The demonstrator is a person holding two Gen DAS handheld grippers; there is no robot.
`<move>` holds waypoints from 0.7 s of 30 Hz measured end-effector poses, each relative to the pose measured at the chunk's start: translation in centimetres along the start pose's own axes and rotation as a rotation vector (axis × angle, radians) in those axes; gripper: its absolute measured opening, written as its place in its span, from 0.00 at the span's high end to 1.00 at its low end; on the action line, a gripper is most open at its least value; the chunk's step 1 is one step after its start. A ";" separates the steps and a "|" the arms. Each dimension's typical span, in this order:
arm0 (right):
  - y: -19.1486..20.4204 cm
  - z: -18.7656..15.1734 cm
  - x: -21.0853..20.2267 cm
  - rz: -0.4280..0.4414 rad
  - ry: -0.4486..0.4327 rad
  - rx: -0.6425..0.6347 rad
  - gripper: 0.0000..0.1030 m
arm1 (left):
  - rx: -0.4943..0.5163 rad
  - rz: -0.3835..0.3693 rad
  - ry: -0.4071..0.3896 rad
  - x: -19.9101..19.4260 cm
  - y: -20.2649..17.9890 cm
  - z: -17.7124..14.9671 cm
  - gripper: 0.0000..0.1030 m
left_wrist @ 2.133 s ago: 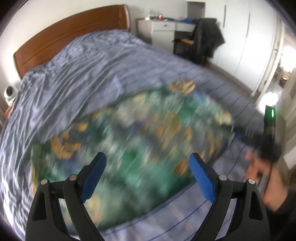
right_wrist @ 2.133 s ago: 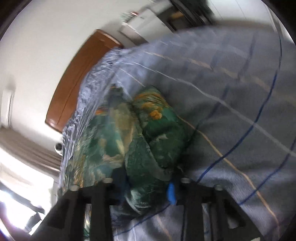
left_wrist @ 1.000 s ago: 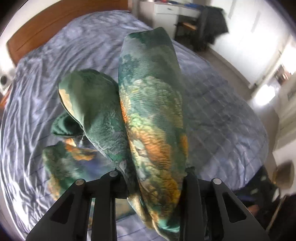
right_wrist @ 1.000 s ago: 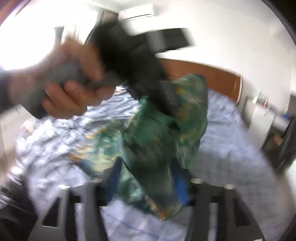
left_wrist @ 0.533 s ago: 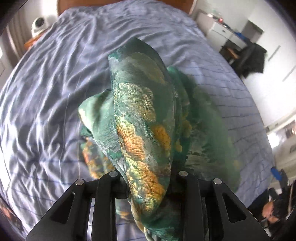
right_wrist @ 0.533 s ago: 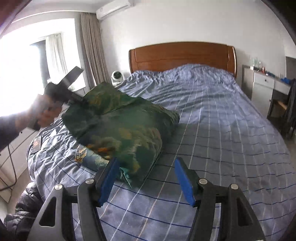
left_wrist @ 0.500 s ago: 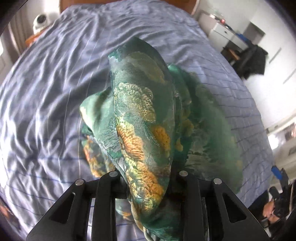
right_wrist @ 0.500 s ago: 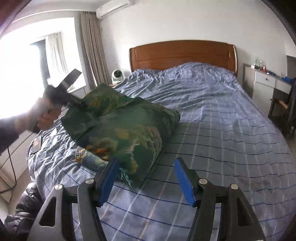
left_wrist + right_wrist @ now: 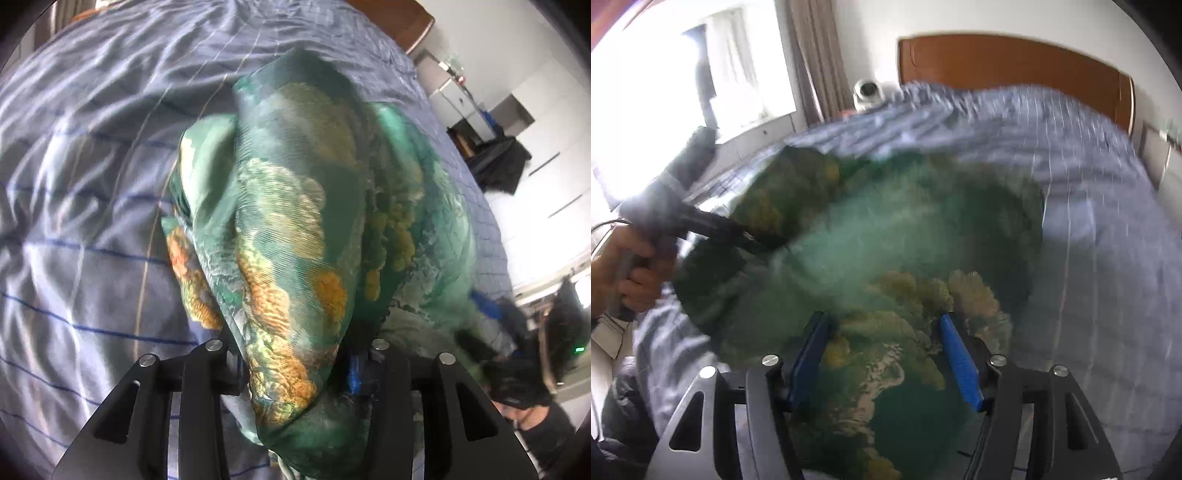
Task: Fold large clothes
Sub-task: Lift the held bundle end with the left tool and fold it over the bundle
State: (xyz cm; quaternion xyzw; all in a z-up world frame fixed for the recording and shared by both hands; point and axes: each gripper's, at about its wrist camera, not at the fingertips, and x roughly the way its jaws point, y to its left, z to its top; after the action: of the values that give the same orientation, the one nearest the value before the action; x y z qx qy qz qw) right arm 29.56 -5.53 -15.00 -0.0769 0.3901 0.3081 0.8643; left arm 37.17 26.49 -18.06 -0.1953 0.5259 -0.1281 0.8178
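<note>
A green garment [image 9: 295, 221] with orange and yellow print lies bunched on the blue striped bed [image 9: 92, 184]. A thick fold of it rises between the fingers of my left gripper [image 9: 295, 354]. The jaws are opening, and a strip of the right blue pad shows bare beside the cloth. In the right wrist view the garment [image 9: 905, 240] spreads wide and blurred. My right gripper [image 9: 884, 358] hovers open just over its near edge, blue pads apart, pinching nothing. At the far left a hand [image 9: 631, 266] holds the left gripper [image 9: 753, 243] against the cloth's edge.
The bed [image 9: 1089, 184] ends at a wooden headboard [image 9: 997, 62]. A small white fan [image 9: 866, 90] stands beside curtains [image 9: 812, 55] and a bright window. A white dresser [image 9: 454, 96] and a dark jacket on a chair [image 9: 498, 158] stand beyond the bed.
The left gripper has carried the fold down toward the bed and its fingers now stand slightly wider. The right gripper, which let go about a second ago, has moved over the garment.
</note>
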 end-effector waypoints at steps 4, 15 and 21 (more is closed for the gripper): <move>-0.7 -1.4 1.6 -0.002 0.032 0.013 0.37 | -0.020 -0.019 -0.044 0.6 0.4 -0.9 0.57; -0.8 4.9 0.3 0.019 0.137 0.044 0.36 | -0.019 -0.031 -0.049 0.8 1.2 -0.9 0.56; -2.5 13.6 4.7 0.023 0.121 0.132 0.37 | -0.011 -0.017 -0.064 0.5 0.6 -1.2 0.55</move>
State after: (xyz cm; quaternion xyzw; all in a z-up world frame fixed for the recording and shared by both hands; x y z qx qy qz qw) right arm 41.95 -0.18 -9.33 -0.0337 0.4617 0.2865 0.8388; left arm 36.26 26.61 -19.16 -0.2081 0.4984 -0.1259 0.8321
